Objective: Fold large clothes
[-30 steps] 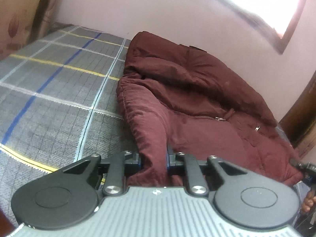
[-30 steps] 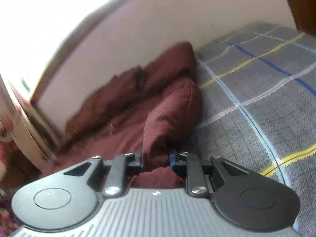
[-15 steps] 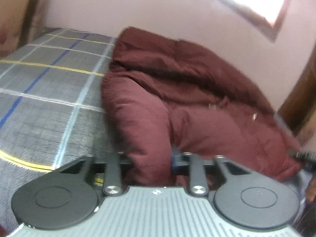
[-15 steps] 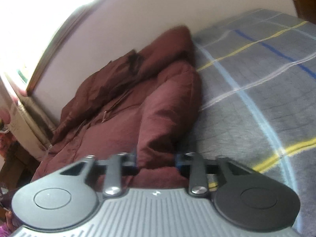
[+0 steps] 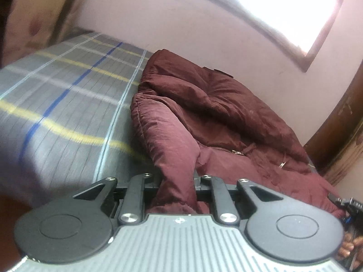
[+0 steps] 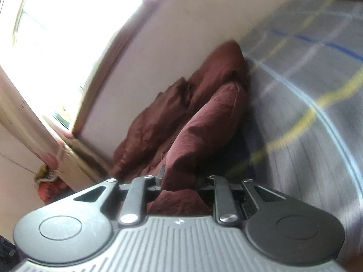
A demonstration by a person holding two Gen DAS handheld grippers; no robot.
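Pinching maroon jacket [image 5: 226, 113] folds, left claw [image 5: 177, 185] and right claw [image 6: 179, 185] closing.

Left gripper [image 5: 177, 182]: fingertips buried in a gathered fold of the maroon jacket [image 5: 226, 122]; pads not visible. Right gripper [image 6: 179, 182]: same, tips hidden in cloth. Plaid bedcover [image 6: 317, 104] smeared by motion blur in the right wrist view, stripes streaked. Window [image 5: 283, 2] blown out white. Fingers [image 5: 349, 247] cut off at the frame's right edge.

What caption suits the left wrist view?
Left gripper clamps a maroon jacket on a plaid bedsheet.
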